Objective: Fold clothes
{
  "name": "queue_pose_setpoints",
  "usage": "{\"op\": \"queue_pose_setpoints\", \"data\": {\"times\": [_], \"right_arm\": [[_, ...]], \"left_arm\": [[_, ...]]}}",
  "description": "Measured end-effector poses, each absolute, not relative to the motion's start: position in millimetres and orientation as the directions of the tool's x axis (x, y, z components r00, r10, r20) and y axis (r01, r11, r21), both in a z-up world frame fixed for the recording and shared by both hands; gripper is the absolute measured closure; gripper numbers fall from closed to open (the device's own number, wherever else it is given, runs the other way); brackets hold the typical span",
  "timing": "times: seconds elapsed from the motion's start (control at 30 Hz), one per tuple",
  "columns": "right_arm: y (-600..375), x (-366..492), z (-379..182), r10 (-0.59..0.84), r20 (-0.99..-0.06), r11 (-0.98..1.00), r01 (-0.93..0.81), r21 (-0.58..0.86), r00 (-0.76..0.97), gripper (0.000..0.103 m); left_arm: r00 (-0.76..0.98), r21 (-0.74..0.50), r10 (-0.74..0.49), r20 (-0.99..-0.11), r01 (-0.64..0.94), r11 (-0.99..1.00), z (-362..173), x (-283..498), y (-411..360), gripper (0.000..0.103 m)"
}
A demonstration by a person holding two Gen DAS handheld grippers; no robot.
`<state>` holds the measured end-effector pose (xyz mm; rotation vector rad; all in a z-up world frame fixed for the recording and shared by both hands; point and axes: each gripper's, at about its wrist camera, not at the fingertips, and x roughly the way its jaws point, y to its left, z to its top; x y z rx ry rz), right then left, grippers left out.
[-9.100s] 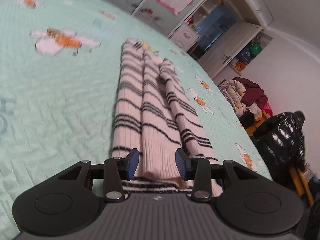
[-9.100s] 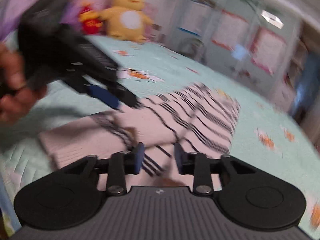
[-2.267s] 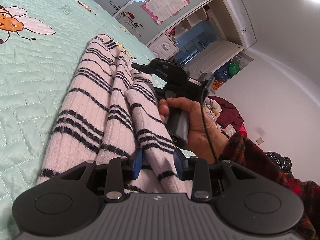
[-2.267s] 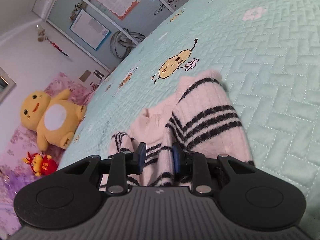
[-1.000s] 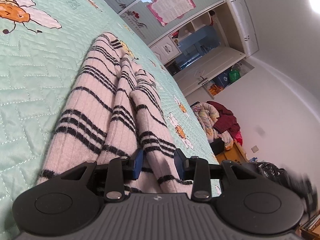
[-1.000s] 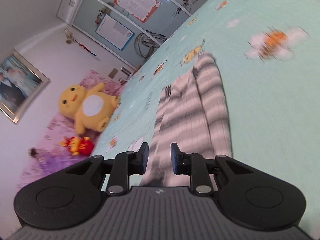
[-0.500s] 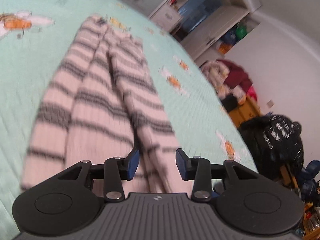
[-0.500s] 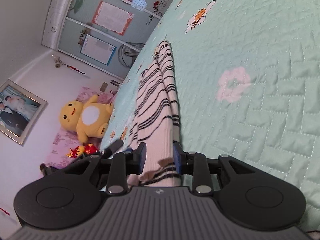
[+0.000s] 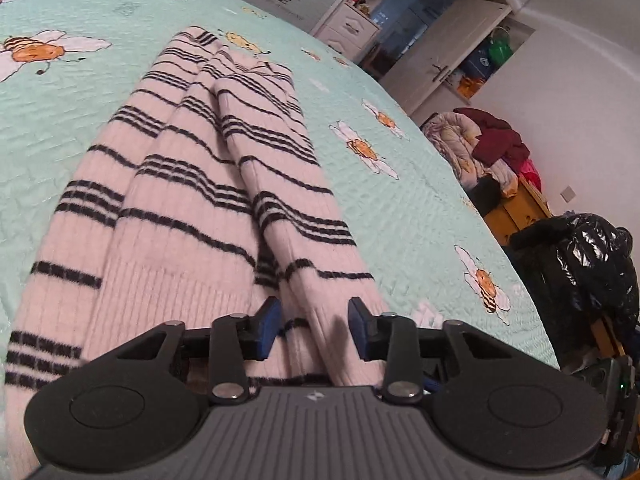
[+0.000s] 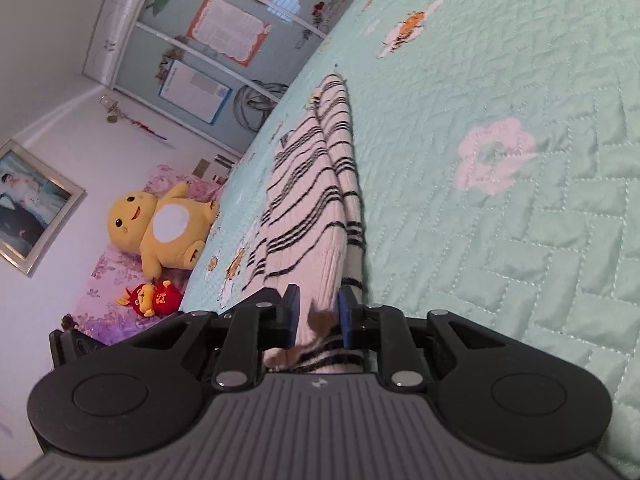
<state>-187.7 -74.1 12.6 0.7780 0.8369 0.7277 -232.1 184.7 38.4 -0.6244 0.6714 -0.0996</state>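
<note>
Sweater (image 9: pixel 192 184) hem now sits between both grippers, left (image 9: pixel 314 326) narrowing with gaps showing, right (image 10: pixel 318 316) just pinching it, ready to lift and fold.

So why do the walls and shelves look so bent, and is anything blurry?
Left wrist view: sharp, the fisheye lens bows the cupboard; the striped sweater is evenly lit. Right wrist view: also sharp, the bedspread tilts steeply, with the wardrobe doors curved.
</note>
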Motion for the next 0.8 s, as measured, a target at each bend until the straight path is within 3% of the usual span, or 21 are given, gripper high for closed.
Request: {"op": "queue_pose_setpoints", "data": {"times": [0.13, 0.37, 0.47, 0.5, 0.57, 0.63, 0.73, 0.8], "right_arm": [[-70, -187, 14, 0.805, -0.368, 0.519, -0.252, 0.817, 0.465, 0.097], [-66, -189, 28, 0.853, -0.281, 0.411, -0.236, 0.88, 0.44, 0.1], [-64, -191, 35, 0.883, -0.229, 0.342, -0.227, 0.912, 0.41, 0.1], [-60, -192, 31, 0.876, -0.265, 0.374, -0.221, 0.901, 0.402, 0.1], [-54, -192, 22, 0.86, -0.335, 0.436, -0.212, 0.874, 0.385, 0.098], [-48, -193, 14, 0.84, -0.395, 0.491, -0.21, 0.846, 0.371, 0.096], [-52, -202, 15, 0.837, -0.386, 0.5, -0.256, 0.827, 0.388, 0.094], [-56, -204, 23, 0.838, -0.37, 0.499, -0.287, 0.818, 0.401, 0.092]], "left_arm": [[0.796, -0.582, -0.287, -0.533, -0.099, 0.807, 39, -232, 186, 0.091], [0.856, -0.619, -0.296, -0.424, -0.036, 0.785, 76, -254, 210, 0.097], [0.822, -0.554, -0.275, -0.499, -0.059, 0.831, 75, -256, 213, 0.096], [0.802, -0.542, -0.263, -0.536, -0.088, 0.836, 67, -253, 214, 0.096], [0.743, -0.547, -0.276, -0.61, -0.143, 0.825, 44, -245, 218, 0.092], [0.739, -0.587, -0.296, -0.606, -0.163, 0.793, 33, -246, 222, 0.089], [0.759, -0.59, -0.304, -0.576, -0.128, 0.797, 44, -252, 220, 0.062], [0.768, -0.532, -0.248, -0.591, -0.14, 0.835, 55, -256, 215, 0.062]]}}
